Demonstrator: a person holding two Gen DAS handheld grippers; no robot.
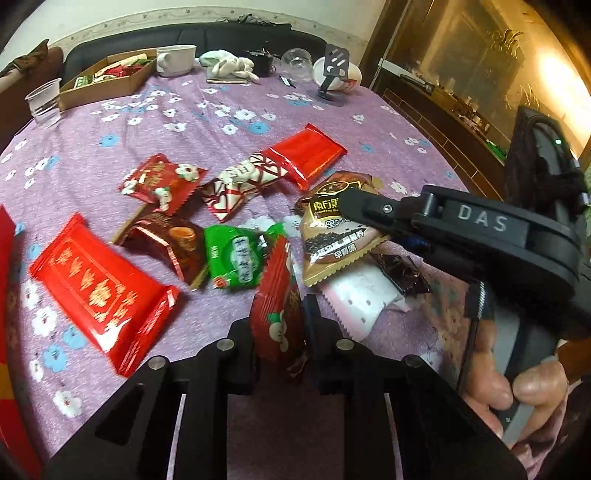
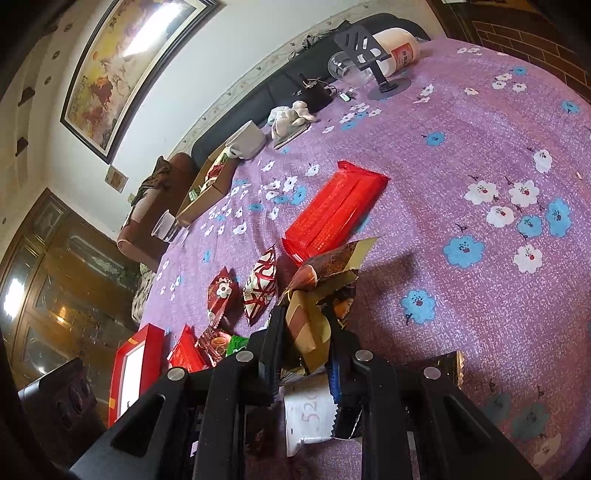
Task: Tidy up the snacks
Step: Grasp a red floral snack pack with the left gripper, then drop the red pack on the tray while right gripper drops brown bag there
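We are seeing the cardboard tray [image 1: 107, 79] at the table's far edge holding a few packets. Our left gripper [image 1: 279, 325] is angling down, pinching a red snack packet [image 1: 277, 314] upright; our right gripper [image 2: 306, 332] is clamping a brown-gold packet [image 2: 314, 295].

a home: sofa [image 1: 229, 33], framed painting [image 2: 122, 66], flowered tablecloth [image 1: 221, 110]

Red box [image 2: 135, 373] cut by left view's edge; pink packet [image 1: 356, 304] partly covered.
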